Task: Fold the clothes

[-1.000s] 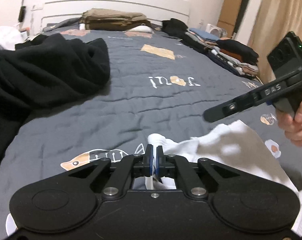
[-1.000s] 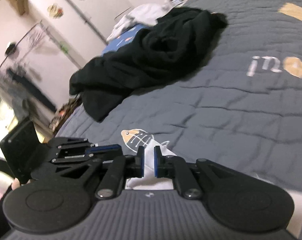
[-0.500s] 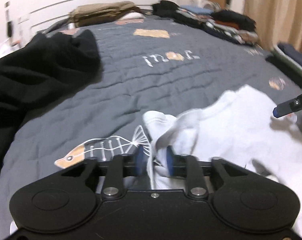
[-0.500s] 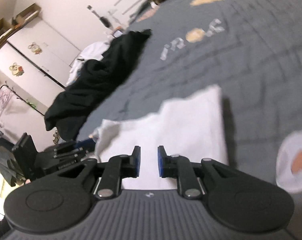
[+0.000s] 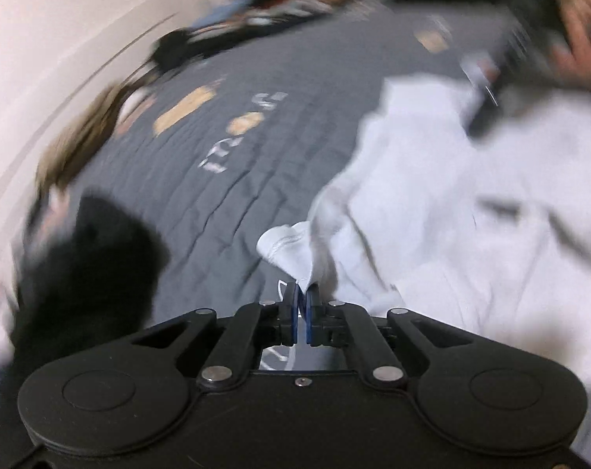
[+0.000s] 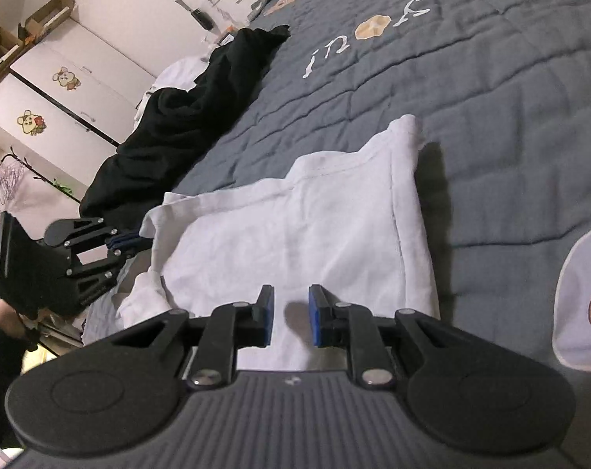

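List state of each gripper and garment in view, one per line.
Left gripper: shut on a corner of the white cotton garment.
Right gripper: open, fingers empty, above the garment.
White cotton garment: partly folded, lying on the grey quilted bedspread.
Black fleece garment: unfolded, crumpled in a heap.

bed under grey quilted cover, printed with white letters, tan patches, a fried-egg motif at right edge. white garment lies spread flat near the foot, partly folded over itself. black garment heaped along the left side. folded piles at the far end, blurred in left view.
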`<state>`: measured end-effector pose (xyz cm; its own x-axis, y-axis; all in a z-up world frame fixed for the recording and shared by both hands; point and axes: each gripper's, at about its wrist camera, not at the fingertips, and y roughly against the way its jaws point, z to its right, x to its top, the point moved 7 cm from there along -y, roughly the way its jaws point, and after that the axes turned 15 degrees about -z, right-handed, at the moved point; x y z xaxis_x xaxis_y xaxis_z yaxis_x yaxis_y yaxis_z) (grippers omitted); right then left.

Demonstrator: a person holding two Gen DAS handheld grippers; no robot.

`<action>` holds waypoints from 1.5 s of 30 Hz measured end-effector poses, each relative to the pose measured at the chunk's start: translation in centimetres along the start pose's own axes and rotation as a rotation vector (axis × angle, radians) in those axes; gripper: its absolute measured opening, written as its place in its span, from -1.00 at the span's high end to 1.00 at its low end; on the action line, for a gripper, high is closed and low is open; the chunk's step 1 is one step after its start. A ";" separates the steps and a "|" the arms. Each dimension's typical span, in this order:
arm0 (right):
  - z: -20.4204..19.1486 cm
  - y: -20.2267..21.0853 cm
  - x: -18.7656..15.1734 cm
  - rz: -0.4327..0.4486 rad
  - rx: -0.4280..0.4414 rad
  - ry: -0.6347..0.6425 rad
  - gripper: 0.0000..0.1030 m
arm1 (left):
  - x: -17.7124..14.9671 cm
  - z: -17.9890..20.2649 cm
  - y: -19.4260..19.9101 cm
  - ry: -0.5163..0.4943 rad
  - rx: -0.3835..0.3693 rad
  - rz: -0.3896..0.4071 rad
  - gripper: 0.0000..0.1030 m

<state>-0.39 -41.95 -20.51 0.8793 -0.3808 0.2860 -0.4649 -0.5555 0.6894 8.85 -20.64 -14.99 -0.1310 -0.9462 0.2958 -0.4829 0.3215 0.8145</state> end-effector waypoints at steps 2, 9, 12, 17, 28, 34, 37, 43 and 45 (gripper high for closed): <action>-0.1 0.1 -0.1 -0.001 -0.004 0.003 0.66 | 0.5 -0.4 -0.2 -0.061 0.035 -0.011 0.95; -0.1 0.1 -0.1 -0.011 -0.008 0.010 0.66 | 1.6 -5.0 -1.6 0.071 0.140 -0.019 1.00; -0.2 0.1 0.0 -0.011 -0.008 0.008 0.65 | 1.7 -5.8 -1.1 0.187 0.100 -0.021 0.97; -0.3 0.1 0.2 -0.011 -0.008 0.005 0.64 | -0.3 -6.5 0.3 0.592 -0.196 -0.001 0.73; -0.8 1.1 0.5 0.038 -0.026 0.000 0.63 | -1.8 -3.8 -2.2 0.898 -0.308 0.012 0.90; 0.0 2.1 1.0 0.097 -0.082 -0.014 0.63 | -0.4 -5.2 -0.7 0.905 -0.260 0.141 0.93; 0.6 2.5 1.3 0.124 -0.116 -0.024 0.63 | -0.6 -5.6 -3.0 0.949 -0.269 0.044 0.92; 0.8 3.2 1.4 0.145 -0.137 -0.029 0.63 | -2.5 -5.6 -3.2 1.070 -0.241 0.012 0.39; -0.9 3.6 1.3 0.135 -0.095 0.045 0.63 | -3.6 -6.0 -1.2 1.137 -0.231 0.063 0.25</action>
<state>-0.83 -43.78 -17.10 0.8144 -0.4128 0.4079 -0.5688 -0.4284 0.7021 15.09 -17.37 -14.04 0.7604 -0.3874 0.5212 -0.3188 0.4767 0.8193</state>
